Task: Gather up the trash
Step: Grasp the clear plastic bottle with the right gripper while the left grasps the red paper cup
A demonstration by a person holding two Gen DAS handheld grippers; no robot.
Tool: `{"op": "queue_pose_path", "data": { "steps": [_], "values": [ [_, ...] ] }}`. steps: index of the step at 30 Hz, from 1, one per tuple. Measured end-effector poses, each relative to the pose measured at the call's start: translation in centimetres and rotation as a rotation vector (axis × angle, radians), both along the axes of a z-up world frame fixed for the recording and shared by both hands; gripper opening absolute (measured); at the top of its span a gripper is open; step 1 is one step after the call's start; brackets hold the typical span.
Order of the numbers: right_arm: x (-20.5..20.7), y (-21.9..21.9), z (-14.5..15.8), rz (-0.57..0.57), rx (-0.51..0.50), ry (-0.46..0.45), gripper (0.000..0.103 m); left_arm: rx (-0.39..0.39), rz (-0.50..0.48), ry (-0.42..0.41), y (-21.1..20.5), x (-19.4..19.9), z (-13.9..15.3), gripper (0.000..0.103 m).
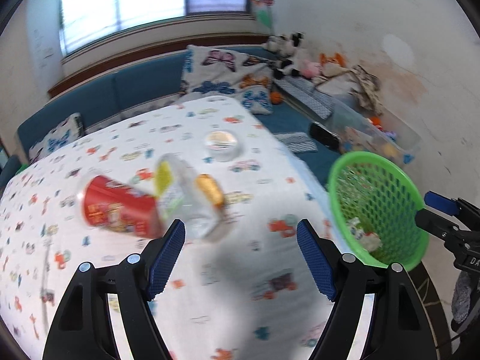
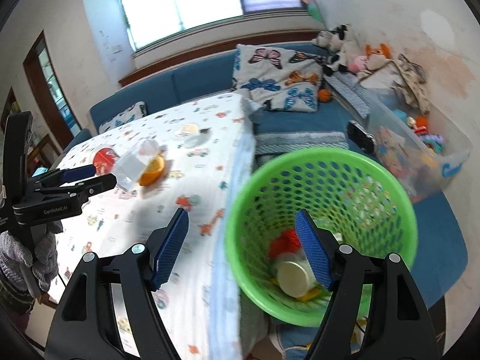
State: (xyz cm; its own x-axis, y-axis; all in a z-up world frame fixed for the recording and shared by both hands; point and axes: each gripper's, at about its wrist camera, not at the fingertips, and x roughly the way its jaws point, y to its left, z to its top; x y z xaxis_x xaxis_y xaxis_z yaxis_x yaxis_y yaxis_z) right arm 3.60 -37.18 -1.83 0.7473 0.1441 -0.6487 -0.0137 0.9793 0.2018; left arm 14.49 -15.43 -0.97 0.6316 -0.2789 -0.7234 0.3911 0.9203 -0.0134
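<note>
In the green basket (image 2: 321, 192), a round lid (image 2: 294, 279) and orange scraps (image 2: 283, 241).

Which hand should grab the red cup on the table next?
Left. The left gripper is open just short of the red cup and clear bottle. The right gripper is open too, but over the green basket off the table's edge.

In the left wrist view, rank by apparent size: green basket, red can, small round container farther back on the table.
1. green basket
2. red can
3. small round container
The container sits farther from the camera, so it may only look smallest.
</note>
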Motion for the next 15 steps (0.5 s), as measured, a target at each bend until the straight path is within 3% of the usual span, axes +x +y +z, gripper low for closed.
{"op": "queue_pose_path", "data": {
  "steps": [15],
  "values": [
    [7.4, 7.8, 0.9, 0.191, 0.029, 0.022, 0.073, -0.013, 0.221, 0.003, 9.3, 2.3, 0.6, 0.074]
  ]
}}
